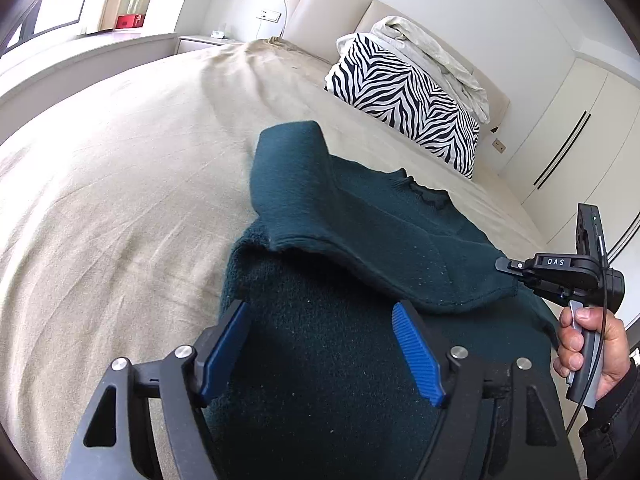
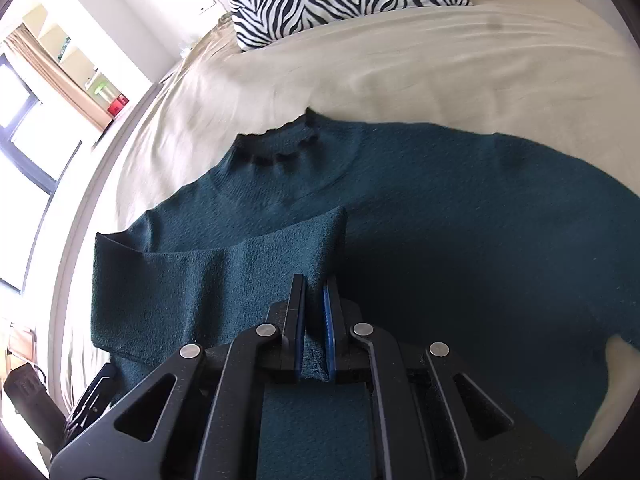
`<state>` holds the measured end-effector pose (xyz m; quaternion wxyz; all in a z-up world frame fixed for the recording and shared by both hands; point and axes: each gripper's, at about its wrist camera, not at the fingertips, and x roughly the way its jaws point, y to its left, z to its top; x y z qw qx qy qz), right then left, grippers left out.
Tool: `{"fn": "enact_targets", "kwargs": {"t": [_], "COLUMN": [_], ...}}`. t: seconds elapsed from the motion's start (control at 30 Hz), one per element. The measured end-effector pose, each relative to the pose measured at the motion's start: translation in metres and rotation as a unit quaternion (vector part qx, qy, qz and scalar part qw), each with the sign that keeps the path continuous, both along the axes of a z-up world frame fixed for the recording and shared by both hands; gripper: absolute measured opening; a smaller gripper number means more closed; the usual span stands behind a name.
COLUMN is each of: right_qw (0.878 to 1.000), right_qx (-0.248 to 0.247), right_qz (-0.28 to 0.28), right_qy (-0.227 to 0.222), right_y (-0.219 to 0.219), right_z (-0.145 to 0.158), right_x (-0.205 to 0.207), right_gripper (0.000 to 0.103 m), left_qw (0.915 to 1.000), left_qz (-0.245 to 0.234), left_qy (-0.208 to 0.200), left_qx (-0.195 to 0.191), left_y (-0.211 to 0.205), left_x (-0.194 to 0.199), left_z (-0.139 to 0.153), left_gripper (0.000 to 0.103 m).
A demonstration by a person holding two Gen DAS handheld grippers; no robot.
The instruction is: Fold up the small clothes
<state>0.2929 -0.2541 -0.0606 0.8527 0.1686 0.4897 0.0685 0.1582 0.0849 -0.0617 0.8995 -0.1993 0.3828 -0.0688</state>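
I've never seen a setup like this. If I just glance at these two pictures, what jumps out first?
A dark teal sweater lies spread on a beige bed, one sleeve folded across its body. The right gripper is pinched shut on that sleeve's end, while the left gripper hovers open over the knit. Near the headboard, a zebra-striped pillow catches the eye.

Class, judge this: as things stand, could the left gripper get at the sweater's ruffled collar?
Probably yes: the left gripper is open and empty above the sweater, and nothing covers the collar ahead.
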Motion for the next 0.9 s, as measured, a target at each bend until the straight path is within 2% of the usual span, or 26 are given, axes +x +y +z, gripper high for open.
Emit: {"fn": "enact_targets", "kwargs": {"t": [0.1, 0.23, 0.5, 0.6, 0.67, 0.7, 0.73, 0.77, 0.8, 0.87, 0.9], "right_qw": [1.000, 0.999, 0.999, 0.999, 0.999, 0.999, 0.999, 0.999, 0.999, 0.998, 0.998], "right_qx": [-0.018, -0.027, -0.022, 0.001, 0.010, 0.013, 0.017, 0.022, 0.025, 0.040, 0.051], "right_qz": [-0.017, -0.035, -0.034, -0.038, -0.034, -0.032, -0.029, -0.028, -0.031, -0.034, -0.036], "right_qy": [0.001, 0.004, 0.020, 0.016, 0.013, 0.011, 0.010, 0.011, 0.014, 0.022, 0.025], "right_y": [-0.019, -0.042, -0.050, -0.052, -0.052, -0.051, -0.052, -0.054, -0.056, -0.063, -0.066], "right_z": [0.001, -0.003, -0.018, -0.017, -0.016, -0.015, -0.015, -0.016, -0.017, -0.020, -0.021], "right_x": [0.004, 0.002, -0.003, -0.009, -0.010, -0.012, -0.013, -0.013, -0.013, -0.015, -0.017], "right_gripper": [0.007, 0.007, 0.008, 0.009, 0.009, 0.009, 0.009, 0.009, 0.009, 0.009, 0.010], "left_qw": [0.9998, 0.9996, 0.9994, 0.9984, 0.9968, 0.9964, 0.9963, 0.9965, 0.9970, 0.9946, 0.9950], "left_qz": [0.010, 0.021, -0.002, -0.022, -0.032, -0.034, -0.035, -0.035, -0.030, -0.046, -0.054], "left_qy": [0.001, -0.009, -0.032, -0.003, 0.016, 0.030, 0.047, 0.054, 0.056, 0.052, 0.050], "left_qx": [-0.014, -0.015, -0.014, -0.052, -0.072, -0.072, -0.064, -0.053, -0.044, -0.078, -0.068], "left_y": [0.010, 0.018, 0.009, 0.005, 0.005, 0.006, 0.007, 0.010, 0.016, 0.028, 0.029], "left_x": [0.003, 0.013, 0.071, 0.106, 0.127, 0.137, 0.146, 0.151, 0.151, 0.148, 0.145], "left_z": [0.005, 0.016, 0.043, 0.031, 0.016, 0.005, -0.008, -0.020, -0.028, -0.033, -0.032], "left_gripper": [0.062, 0.054, 0.048, 0.039, 0.038, 0.038, 0.034, 0.022, 0.004, 0.004, 0.006]}}
